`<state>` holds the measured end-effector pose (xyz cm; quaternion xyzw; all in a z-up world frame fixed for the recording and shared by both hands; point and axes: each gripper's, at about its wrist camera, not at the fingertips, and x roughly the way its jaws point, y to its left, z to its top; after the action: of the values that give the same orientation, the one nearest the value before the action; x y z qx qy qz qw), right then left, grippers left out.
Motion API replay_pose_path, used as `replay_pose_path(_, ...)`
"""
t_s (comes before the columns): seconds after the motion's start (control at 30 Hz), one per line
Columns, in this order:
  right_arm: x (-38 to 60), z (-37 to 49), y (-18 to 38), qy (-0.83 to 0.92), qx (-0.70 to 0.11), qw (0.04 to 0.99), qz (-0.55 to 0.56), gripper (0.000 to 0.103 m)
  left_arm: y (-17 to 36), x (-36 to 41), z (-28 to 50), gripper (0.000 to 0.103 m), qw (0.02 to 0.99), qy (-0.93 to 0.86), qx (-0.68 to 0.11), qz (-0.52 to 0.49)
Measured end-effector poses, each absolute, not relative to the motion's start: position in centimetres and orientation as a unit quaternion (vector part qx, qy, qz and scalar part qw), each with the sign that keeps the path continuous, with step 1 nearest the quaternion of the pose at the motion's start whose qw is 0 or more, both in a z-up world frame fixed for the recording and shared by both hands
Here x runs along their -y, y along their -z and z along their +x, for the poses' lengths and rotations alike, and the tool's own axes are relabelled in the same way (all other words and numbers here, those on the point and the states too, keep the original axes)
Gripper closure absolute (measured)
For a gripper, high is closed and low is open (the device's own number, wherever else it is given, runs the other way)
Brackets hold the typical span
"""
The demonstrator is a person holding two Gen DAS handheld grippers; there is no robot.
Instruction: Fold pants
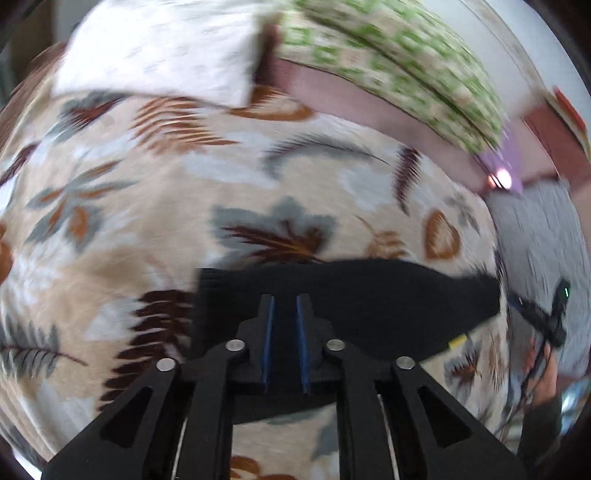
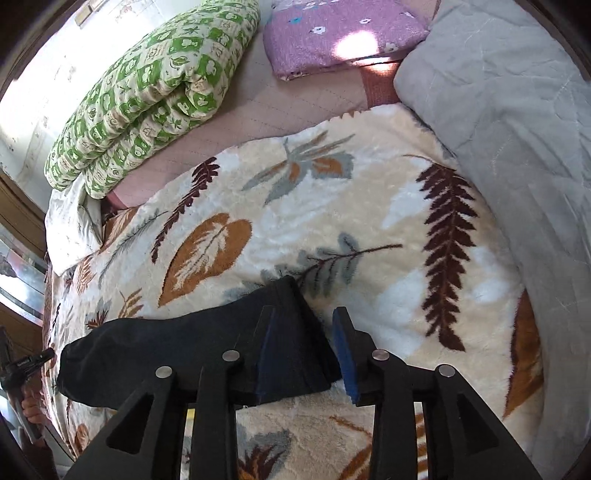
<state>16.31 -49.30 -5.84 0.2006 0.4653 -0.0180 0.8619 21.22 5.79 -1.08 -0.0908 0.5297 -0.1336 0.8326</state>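
Black pants lie folded on a cream leaf-patterned blanket. My left gripper is over their left part, its blue-padded jaws narrowly apart with black cloth showing between them; whether it grips the cloth is unclear. In the right wrist view the pants stretch from the centre to the left on the blanket. My right gripper is open, its left finger over the pants' right end and its right finger over the blanket.
A green checked quilt, a purple folded blanket and a grey quilt lie at the far side of the bed. A white pillow lies at the upper left. The other gripper shows at the bed's left edge.
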Motion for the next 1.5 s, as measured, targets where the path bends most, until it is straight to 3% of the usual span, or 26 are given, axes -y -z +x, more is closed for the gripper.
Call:
replay_pose_path(0.1, 49.4, 15.9, 6.9, 0.011, -0.471, 0.856, 0.211, 0.069, 0.3, -0.3, 21.6, 0.066, 0.823, 0.172, -0.537, -0.071)
replay_pose_path(0.2, 49.1, 16.2, 7.9, 0.011, -0.481, 0.851, 0.211, 0.069, 0.4, 3.8, 22.6, 0.063, 0.812, 0.193, -0.546, -0.077)
replay_pose_path(0.5, 46.6, 16.8, 5.5, -0.05, -0.438, 0.875, 0.2, 0.067, 1.7, 6.1, 25.9, 0.063, 0.802, 0.165, -0.573, -0.048)
replay_pose_path(0.77, 33.6, 23.0, 5.4, -0.195, -0.472, 0.854, 0.094, 0.064, 1.3, -1.6, 25.6, 0.063, 0.815, 0.123, -0.563, -0.054)
replay_pose_path(1.0, 22.3, 28.2, 8.7, -0.237, -0.527, 0.816, -0.011, 0.066, 1.8, -5.5, 26.0, 0.063, 0.806, 0.132, -0.571, -0.086)
replay_pose_path(1.2, 19.5, 27.7, 10.8, -0.257, -0.564, 0.78, -0.091, 0.066, 3.1, -5.4, 26.9, 0.063, 0.796, 0.159, -0.58, -0.076)
replay_pose_path(1.3, 19.3, 27.7, 10.9, -0.247, -0.566, 0.778, -0.118, 0.057, 3.6, -4.6, 27.4, 0.063, 0.789, 0.168, -0.587, -0.063)
replay_pose_path(1.4, 19.0, 27.8, 11.1, -0.255, -0.57, 0.769, -0.135, 0.056, 4.0, -3.7, 27.9, 0.063, 0.784, 0.183, -0.591, -0.051)
replay_pose_path(1.47, 18.5, 27.9, 11.4, -0.263, -0.577, 0.76, -0.143, 0.062, 4.1, -3.4, 28.2, 0.063, 0.781, 0.184, -0.596, -0.034)
replay_pose_path(1.5, 18.3, 27.7, 11.3, -0.274, -0.575, 0.758, -0.142, 0.078, 4.0, -3.5, 28.3, 0.063, 0.783, 0.182, -0.594, -0.027)
